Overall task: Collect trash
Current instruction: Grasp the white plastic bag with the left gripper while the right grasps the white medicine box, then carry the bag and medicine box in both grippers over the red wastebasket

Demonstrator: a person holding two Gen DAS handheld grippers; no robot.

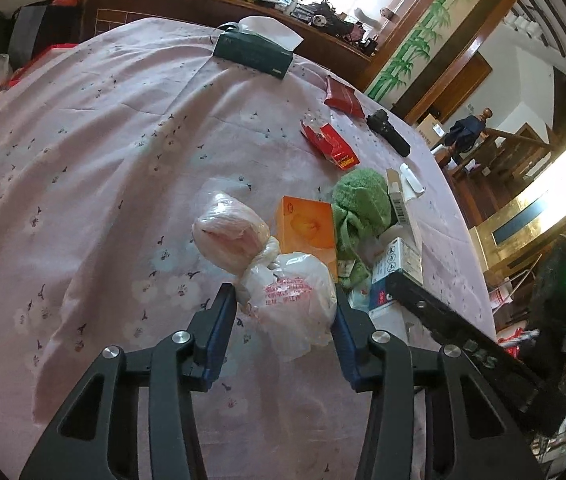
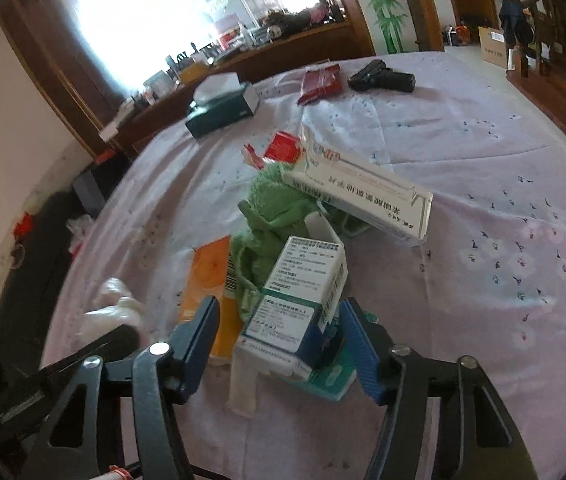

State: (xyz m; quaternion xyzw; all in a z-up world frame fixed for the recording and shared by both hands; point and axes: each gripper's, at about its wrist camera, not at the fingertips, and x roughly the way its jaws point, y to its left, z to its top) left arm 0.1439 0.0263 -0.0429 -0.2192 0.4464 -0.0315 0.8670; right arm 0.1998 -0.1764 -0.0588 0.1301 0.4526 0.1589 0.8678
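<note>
A white plastic bag [image 1: 291, 304] with red print, knotted to a pink bundle [image 1: 227, 232], lies on the round table's pink flowered cloth [image 1: 83, 160]. My left gripper [image 1: 283, 294] is shut on the bag, its blue pads pressed on both sides. In the right wrist view a white-and-blue medicine box [image 2: 299, 308] lies between the fingers of my right gripper [image 2: 281, 302]. The right pad is at the box's side and the left pad stands a little apart from it, so this gripper is open. The bag [image 2: 115, 304] shows blurred at the left there.
Around the box lie an orange box [image 2: 207, 280], a green plush cloth [image 2: 271, 208] and a long white carton [image 2: 363, 196]. Farther back are a red packet [image 1: 331, 144], a red pouch [image 2: 321, 80], a black device [image 2: 383, 76] and a dark green tissue box [image 1: 251, 54].
</note>
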